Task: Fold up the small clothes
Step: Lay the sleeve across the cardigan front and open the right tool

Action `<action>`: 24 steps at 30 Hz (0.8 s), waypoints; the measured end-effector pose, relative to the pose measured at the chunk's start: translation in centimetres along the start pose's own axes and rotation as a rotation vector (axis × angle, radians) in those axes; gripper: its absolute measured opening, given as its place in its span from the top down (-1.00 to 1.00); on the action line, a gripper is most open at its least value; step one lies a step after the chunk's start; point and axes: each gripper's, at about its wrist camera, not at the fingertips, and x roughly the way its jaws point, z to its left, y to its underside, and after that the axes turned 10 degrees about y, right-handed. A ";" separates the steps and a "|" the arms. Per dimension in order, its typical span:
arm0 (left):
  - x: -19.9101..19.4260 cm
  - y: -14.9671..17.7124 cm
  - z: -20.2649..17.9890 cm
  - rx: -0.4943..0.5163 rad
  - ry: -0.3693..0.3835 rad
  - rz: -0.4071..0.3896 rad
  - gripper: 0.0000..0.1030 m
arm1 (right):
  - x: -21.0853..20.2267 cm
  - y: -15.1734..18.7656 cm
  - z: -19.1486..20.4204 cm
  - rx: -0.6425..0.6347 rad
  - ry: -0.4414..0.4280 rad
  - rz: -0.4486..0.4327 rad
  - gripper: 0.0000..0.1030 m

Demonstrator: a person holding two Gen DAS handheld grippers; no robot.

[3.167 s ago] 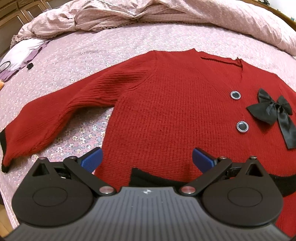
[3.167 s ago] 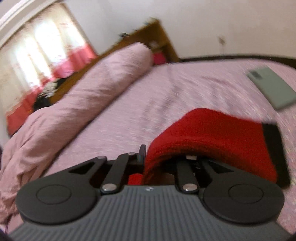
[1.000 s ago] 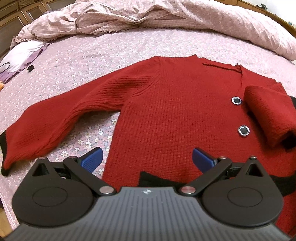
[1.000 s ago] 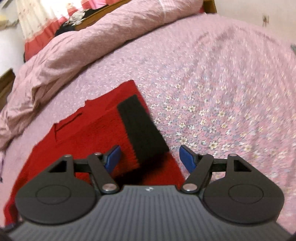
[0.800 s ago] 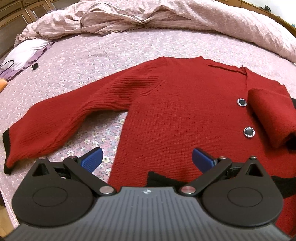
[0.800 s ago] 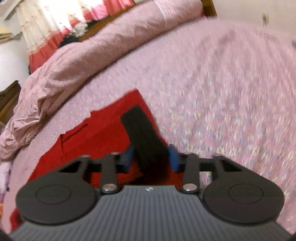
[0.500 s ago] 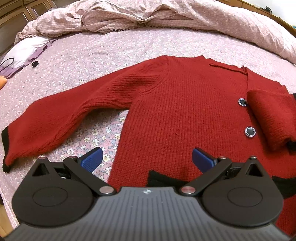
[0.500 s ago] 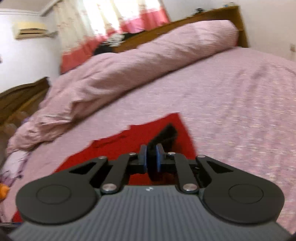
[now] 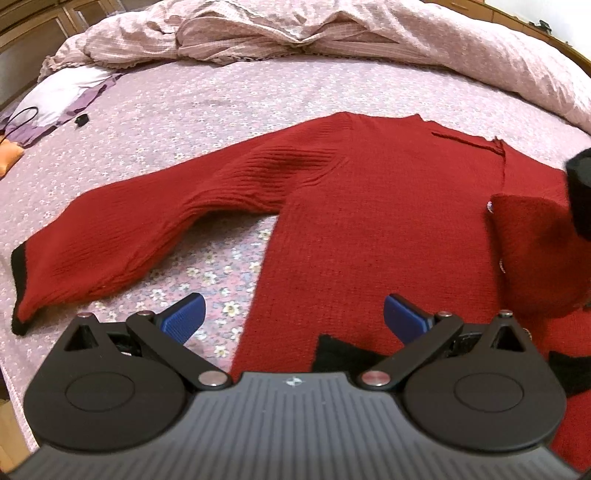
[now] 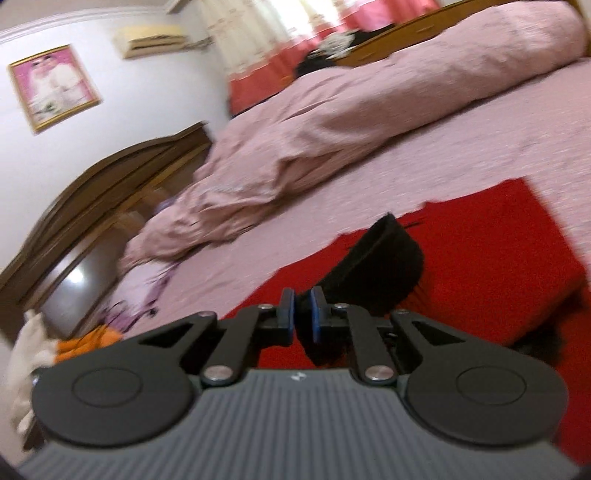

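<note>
1. Pink floral bed (image 9: 155,122) carries everything, with a rumpled duvet (image 9: 332,33) along its far edge.
2. Red cardigan (image 9: 369,221) lies flat mid-bed, one sleeve (image 9: 129,229) stretched toward the left edge.
3. Left gripper (image 9: 291,317) hovers over the hem, jaws wide apart, empty.
4. Right gripper (image 10: 303,317) is clamped on the other sleeve's black cuff (image 10: 384,266), above the cardigan's right side.

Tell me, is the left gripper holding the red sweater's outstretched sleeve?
No, the left gripper hangs open above the sweater, and the sleeve lies flat.
</note>
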 end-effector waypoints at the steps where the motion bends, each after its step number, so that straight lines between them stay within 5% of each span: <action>1: -0.1 0.0 0.3 -0.008 -0.004 -0.001 -1.00 | 0.4 0.3 0.6 -0.006 -0.026 0.014 0.76; 9: -0.4 0.2 2.5 -0.054 -0.048 -0.007 -1.00 | 1.7 2.3 3.0 -0.036 -0.148 0.132 0.62; 15: -0.9 -0.1 3.7 -0.087 -0.063 -0.022 -1.00 | 1.2 2.5 2.9 -0.065 -0.125 0.146 -0.30; 24: -1.9 -0.5 3.2 -0.074 -0.039 -0.051 -1.00 | 0.4 3.2 3.3 -0.110 -0.178 0.184 -0.33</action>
